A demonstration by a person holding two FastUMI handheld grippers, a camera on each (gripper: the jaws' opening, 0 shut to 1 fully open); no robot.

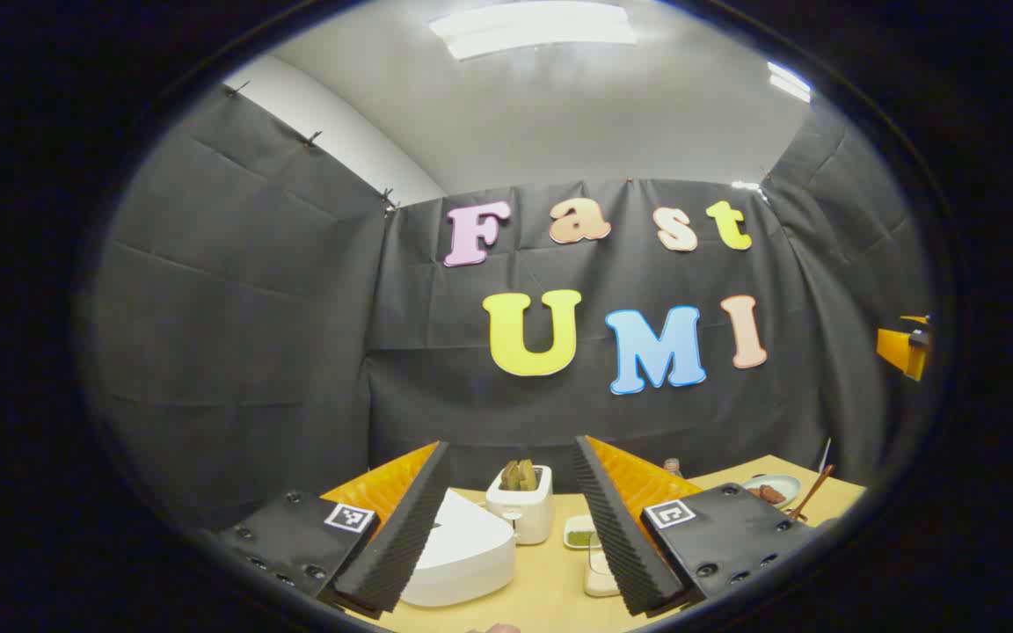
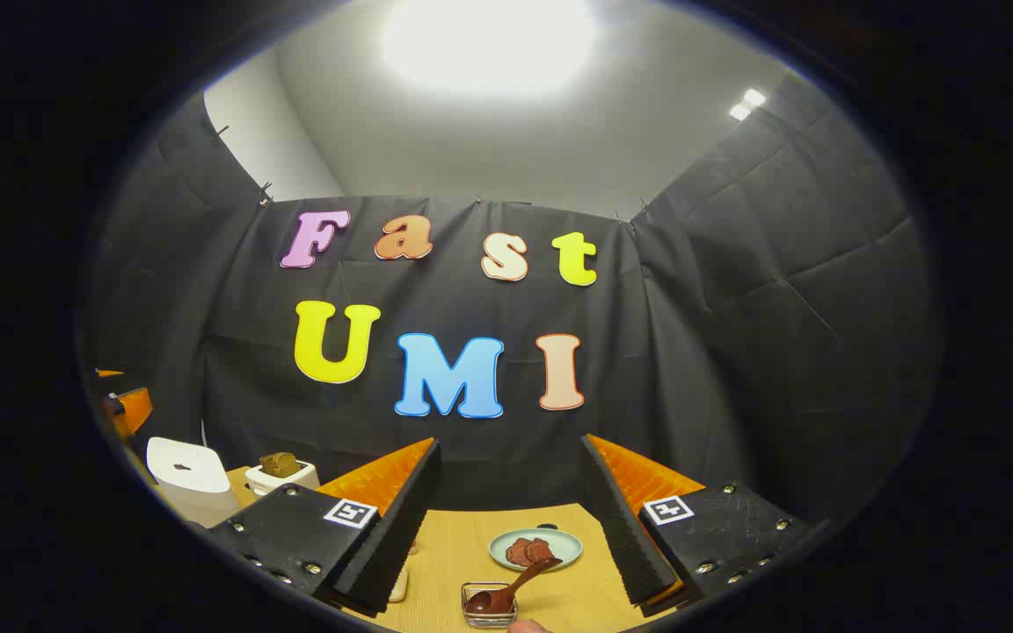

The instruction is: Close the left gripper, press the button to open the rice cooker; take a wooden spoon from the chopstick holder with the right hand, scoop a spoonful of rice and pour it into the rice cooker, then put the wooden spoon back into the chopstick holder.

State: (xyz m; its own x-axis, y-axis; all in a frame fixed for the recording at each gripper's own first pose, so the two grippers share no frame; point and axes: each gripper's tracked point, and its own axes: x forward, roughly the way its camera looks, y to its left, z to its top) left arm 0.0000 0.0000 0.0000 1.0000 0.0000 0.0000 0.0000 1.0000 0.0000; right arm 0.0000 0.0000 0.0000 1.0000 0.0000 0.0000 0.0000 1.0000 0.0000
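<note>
Both grippers are wide apart and hold nothing. The left gripper (image 1: 511,519) faces the cooker (image 1: 458,554) (lid down). The spoon (image 2: 506,589) rests in a small dish (image 2: 489,607).

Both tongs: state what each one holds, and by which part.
Nothing is held. The left tongs and the right tongs stand open and empty above the table.

Both grippers are held level and point toward the back of the booth. The left gripper (image 1: 511,519) sits at the bottom of the left gripper view with its fingers spread wide — nothing between them. The right gripper (image 2: 506,519) fills the bottom of the right gripper view the same way, fingers parted and gripping nothing. At the left edge of that view, part of the left gripper shows too.
</note>
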